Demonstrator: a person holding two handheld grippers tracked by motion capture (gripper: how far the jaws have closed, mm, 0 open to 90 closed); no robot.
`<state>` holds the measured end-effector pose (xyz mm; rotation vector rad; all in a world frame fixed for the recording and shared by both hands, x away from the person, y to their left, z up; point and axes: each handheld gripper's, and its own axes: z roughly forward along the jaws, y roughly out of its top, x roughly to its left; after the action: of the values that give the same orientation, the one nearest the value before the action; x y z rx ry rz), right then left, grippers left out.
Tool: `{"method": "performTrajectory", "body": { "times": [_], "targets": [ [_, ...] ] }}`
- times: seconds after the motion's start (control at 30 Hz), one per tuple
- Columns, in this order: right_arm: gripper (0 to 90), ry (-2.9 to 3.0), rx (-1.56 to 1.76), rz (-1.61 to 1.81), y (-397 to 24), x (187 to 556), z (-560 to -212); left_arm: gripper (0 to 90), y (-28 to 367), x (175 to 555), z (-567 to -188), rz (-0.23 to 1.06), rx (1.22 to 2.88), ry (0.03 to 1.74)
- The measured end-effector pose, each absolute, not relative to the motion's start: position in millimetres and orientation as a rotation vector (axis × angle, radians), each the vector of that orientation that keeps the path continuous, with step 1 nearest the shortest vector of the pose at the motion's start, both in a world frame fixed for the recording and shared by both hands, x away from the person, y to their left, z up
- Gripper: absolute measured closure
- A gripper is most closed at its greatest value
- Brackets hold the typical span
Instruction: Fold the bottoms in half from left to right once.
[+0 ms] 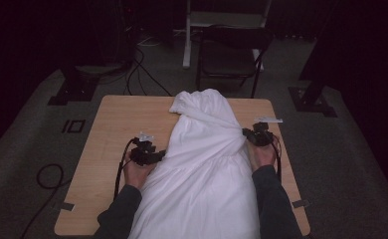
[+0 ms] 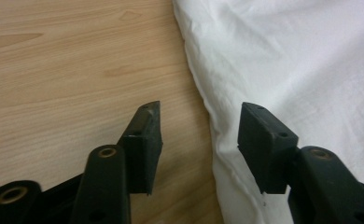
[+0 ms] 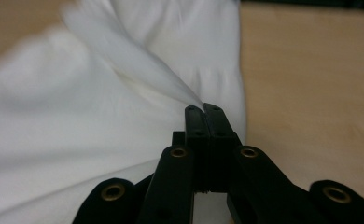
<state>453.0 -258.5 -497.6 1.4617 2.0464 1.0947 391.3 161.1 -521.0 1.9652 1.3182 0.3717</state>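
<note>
On the wooden table (image 1: 112,124) lies a large white cloth (image 1: 204,159), which runs from the near edge up the middle to a bunched end at the far side; it is not inside any container, it rests directly on the wood. At the left, the left tongs (image 1: 154,157) stand just at the left border of the cloth. In the left gripper view the two black jaws are apart: one is over the bare wood and the other over the white cloth (image 2: 287,70), with the edge of the cloth running between them, and neither pad presses on it. At the right, the right tongs (image 1: 245,133) are closed on a pinch of the cloth at its right border. In the right gripper view the jaws stand tight together, and tight folds of the cloth (image 3: 101,116) spread out from their tips. The lower part of the cloth is cut off by the bottom of the high view, between the two sleeves of the person. The left part of the right gripper view is blurred, so the folds there are hard to read. Beyond the table a dark chair (image 1: 232,55) stands on the floor in weak light.
</note>
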Motion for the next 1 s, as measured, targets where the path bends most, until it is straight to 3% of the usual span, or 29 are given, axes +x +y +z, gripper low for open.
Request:
{"method": "performTrajectory", "body": {
  "times": [0.23,0.47,0.5,0.57,0.67,1.0],
  "targets": [
    [87.6,2.131,1.563,0.88,-253.0,465.0,-536.9,44.9,136.8,422.1,-530.0,0.388,2.038,1.317],
    [87.8,2.149,1.554,0.857,-249.8,466.7,-540.5,46.6,124.7,446.9,-541.8,0.333,2.039,1.31],
    [87.7,2.15,1.553,0.857,-249.6,466.6,-540.4,48.6,124.4,447.2,-542.6,0.351,2.046,1.296],
    [87.7,2.149,1.545,0.859,-248.9,465.7,-540.8,62.3,124.2,445.8,-541.9,0.396,2.066,1.307],
    [87.6,2.156,1.531,0.876,-246.5,462.1,-541.7,81.4,131.5,439.2,-543.0,0.361,2.057,1.291],
    [87.5,2.241,1.465,0.965,-233.6,423.0,-544.4,84.9,166.8,390.9,-545.6,0.323,2.001,1.332]
  ]
}}
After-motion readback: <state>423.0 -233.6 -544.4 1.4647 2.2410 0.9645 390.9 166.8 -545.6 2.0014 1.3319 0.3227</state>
